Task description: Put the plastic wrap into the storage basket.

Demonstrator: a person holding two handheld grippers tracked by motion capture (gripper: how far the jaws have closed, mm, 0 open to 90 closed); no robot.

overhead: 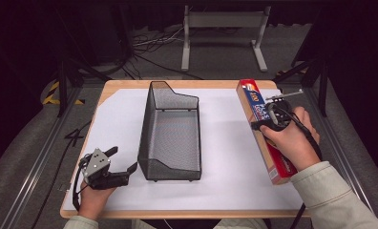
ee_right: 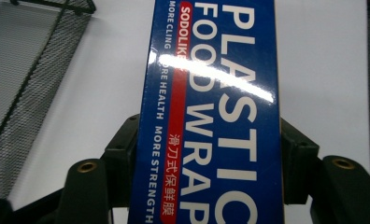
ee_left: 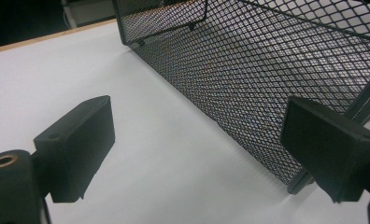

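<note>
A long blue and red box of plastic food wrap lies lengthwise along the right side of the white sheet. My right gripper is shut on it across its width, a black jaw pressed against each long side. A black wire mesh basket stands in the middle of the table with nothing in it. Near the front left, my left gripper rests open beside the basket's near left corner, its jaws wide apart and nothing between them.
A white sheet covers the wooden table. Bare sheet lies between the basket and the box, and left of the basket. Beyond the table's far edge stand a metal frame and cables on the floor.
</note>
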